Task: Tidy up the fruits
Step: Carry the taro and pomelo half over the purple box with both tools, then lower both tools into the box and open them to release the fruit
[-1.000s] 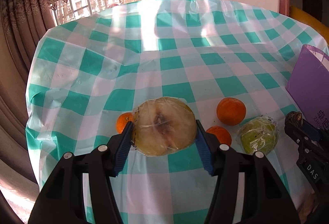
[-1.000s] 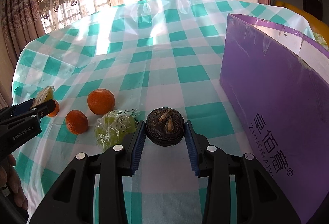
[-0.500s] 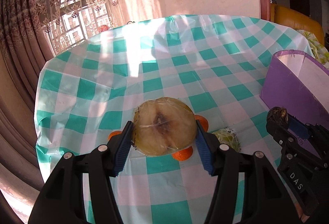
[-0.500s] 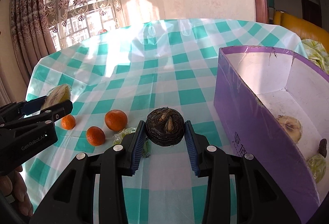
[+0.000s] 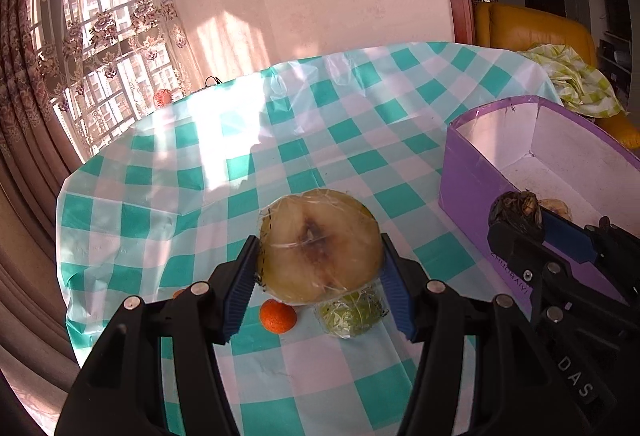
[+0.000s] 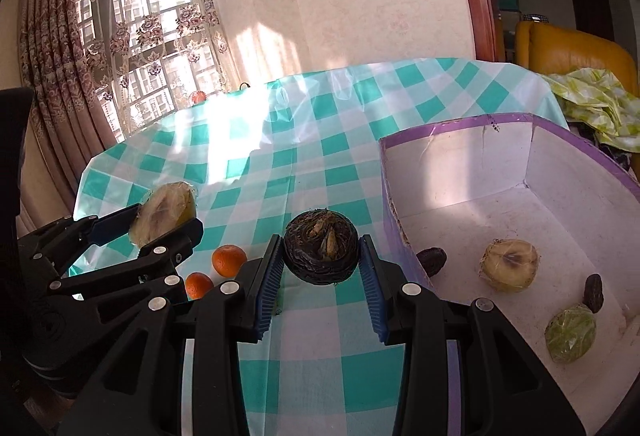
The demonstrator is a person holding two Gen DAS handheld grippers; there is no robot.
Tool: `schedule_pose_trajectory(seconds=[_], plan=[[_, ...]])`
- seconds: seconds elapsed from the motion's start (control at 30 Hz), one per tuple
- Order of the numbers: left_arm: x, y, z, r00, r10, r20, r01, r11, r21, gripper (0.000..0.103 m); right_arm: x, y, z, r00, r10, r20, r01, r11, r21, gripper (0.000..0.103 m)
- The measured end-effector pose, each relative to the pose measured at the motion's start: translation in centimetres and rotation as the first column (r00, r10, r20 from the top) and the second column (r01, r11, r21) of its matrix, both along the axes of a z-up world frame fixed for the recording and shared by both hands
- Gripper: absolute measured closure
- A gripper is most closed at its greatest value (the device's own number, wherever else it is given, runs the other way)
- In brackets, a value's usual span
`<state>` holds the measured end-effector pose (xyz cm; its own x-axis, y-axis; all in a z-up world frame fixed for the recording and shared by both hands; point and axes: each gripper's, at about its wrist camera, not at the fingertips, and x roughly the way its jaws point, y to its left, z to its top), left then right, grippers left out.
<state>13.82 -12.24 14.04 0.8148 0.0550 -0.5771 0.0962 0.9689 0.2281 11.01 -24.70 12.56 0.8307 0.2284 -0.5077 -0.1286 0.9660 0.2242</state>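
A round table under a teal-and-white checked cloth [image 5: 224,172] fills the room's middle. On its right side stands an open purple box [image 6: 452,128], white inside, its outer wall printed "ZHUOBAIYI" in small letters. In it lie a wrapped yellow fruit half [image 6: 509,265], a wrapped green fruit [image 6: 570,332] and two dark dried pieces. The left gripper [image 5: 316,280], above the cloth, is clamped on a film-wrapped cut pear half [image 5: 318,244]. The right gripper [image 6: 320,268], lettered "DAS", squeezes a dark round tuber [image 6: 320,250] just beside the box's near wall. Two small oranges [image 6: 229,259] sit on the cloth below.
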Motion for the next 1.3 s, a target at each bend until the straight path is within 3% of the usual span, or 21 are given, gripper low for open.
schedule_pose_trajectory(seconds=[0.5, 0.73, 0.93, 1.13, 1.3], plan=[[-0.2, -9.5, 2.2, 0.978, -0.206, 0.032, 0.206, 0.979, 0.015, 0.045, -0.3, -9.0, 2.2, 0.986, -0.167, -0.02, 0.166, 0.986, -0.028, 0.066], [-0.1, -14.6, 1.5, 0.949, -0.314, 0.01, 0.314, 0.949, 0.033, 0.045, 0.6, -13.5, 1.6, 0.962, -0.267, -0.062, 0.258, 0.958, -0.12, 0.066], [0.1, -17.7, 0.2, 0.927, -0.375, -0.028, 0.376, 0.925, 0.05, 0.045, 1.3, -16.2, 0.5, 0.949, -0.296, -0.112, 0.275, 0.946, -0.169, 0.066], [0.4, -20.2, -1.6, 0.898, -0.43, -0.094, 0.435, 0.899, 0.05, 0.045, 2.2, -17.1, 0.5, 0.932, -0.353, -0.083, 0.312, 0.897, -0.314, 0.066], [1.0, -21.9, -2.9, 0.877, -0.458, -0.146, 0.471, 0.88, 0.069, 0.045, 4.1, -18.0, -0.4, 0.926, -0.351, -0.14, 0.267, 0.871, -0.413, 0.066]])
